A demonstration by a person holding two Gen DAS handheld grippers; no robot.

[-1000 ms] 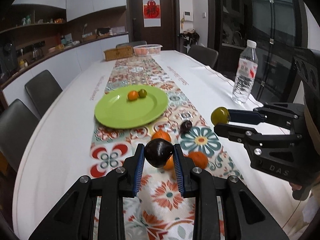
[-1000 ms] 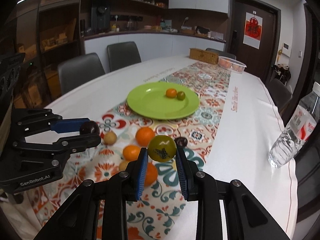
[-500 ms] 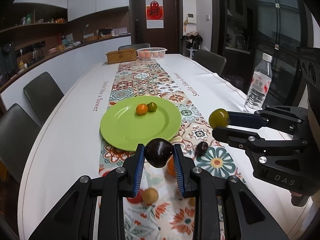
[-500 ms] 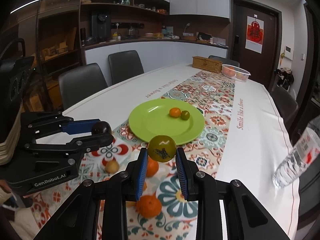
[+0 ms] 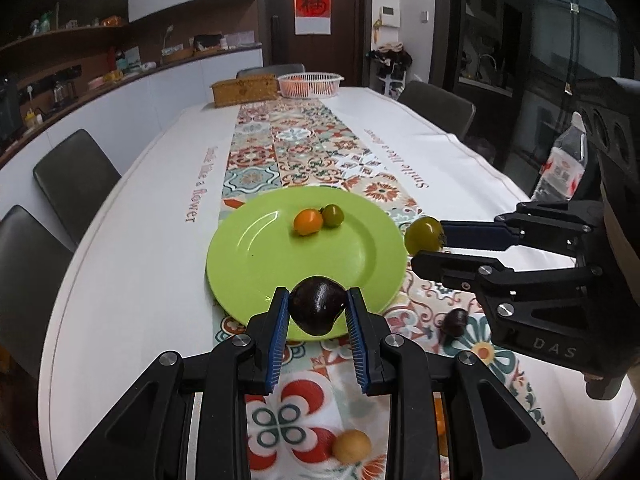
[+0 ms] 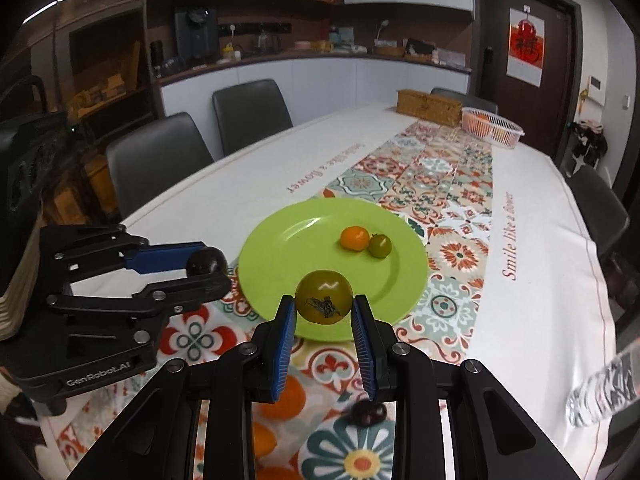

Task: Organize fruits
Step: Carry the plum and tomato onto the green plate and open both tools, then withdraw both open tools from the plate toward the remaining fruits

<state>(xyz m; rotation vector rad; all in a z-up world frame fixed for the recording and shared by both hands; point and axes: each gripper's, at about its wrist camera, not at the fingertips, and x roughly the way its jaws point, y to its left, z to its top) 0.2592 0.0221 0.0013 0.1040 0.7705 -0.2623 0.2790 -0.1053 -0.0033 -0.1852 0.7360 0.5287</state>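
My left gripper is shut on a dark purple fruit, held above the near rim of the green plate. My right gripper is shut on a green tomato, held above the plate's near edge. On the plate lie a small orange tomato and a small green tomato. Each gripper shows in the other's view: the right and the left.
Loose on the patterned runner: a dark fruit, a small yellow fruit, oranges. A water bottle stands at the right. A wicker box and a white basket stand at the far end. Chairs surround the table.
Both grippers have moved forward over the table toward the green plate, still holding their fruits. The plate now lies directly under the fingertips.
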